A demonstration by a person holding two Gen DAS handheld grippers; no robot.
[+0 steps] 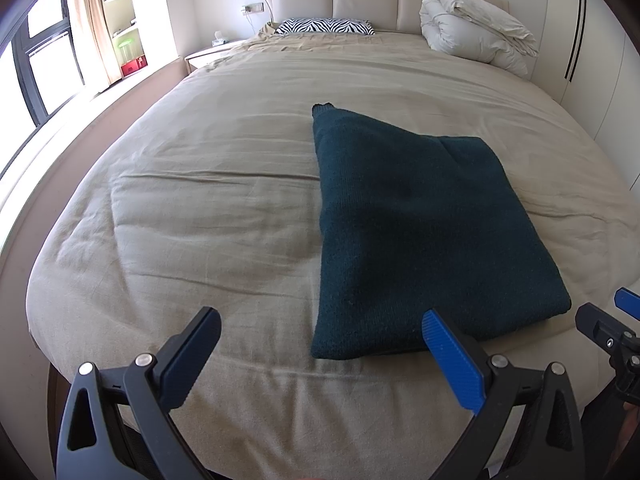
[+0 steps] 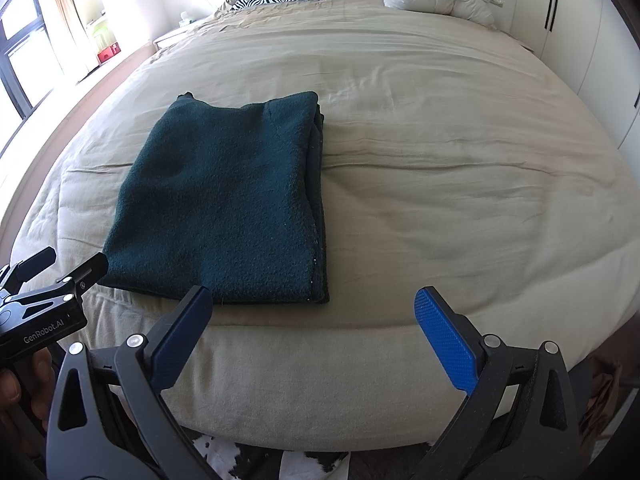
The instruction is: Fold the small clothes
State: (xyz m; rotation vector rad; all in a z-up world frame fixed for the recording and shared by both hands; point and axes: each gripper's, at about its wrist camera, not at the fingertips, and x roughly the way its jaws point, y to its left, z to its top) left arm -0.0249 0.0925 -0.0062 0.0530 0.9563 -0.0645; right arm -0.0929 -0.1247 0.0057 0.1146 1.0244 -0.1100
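A dark teal knit sweater (image 1: 420,236) lies folded into a flat rectangle on the beige bed cover, near the foot of the bed; it also shows in the right wrist view (image 2: 228,204). One sleeve cuff (image 1: 324,109) sticks out at its far corner. My left gripper (image 1: 320,324) is open and empty just short of the sweater's near edge. My right gripper (image 2: 314,300) is open and empty, near the sweater's near right corner. Each gripper shows in the other's view: the right one (image 1: 612,320), the left one (image 2: 64,264).
The beige bed cover (image 1: 200,208) spreads wide to the left and far side. A zebra pillow (image 1: 324,26) and a rolled white duvet (image 1: 476,24) lie by the headboard. A nightstand (image 1: 212,53) and window stand left, wardrobe doors (image 1: 592,60) right.
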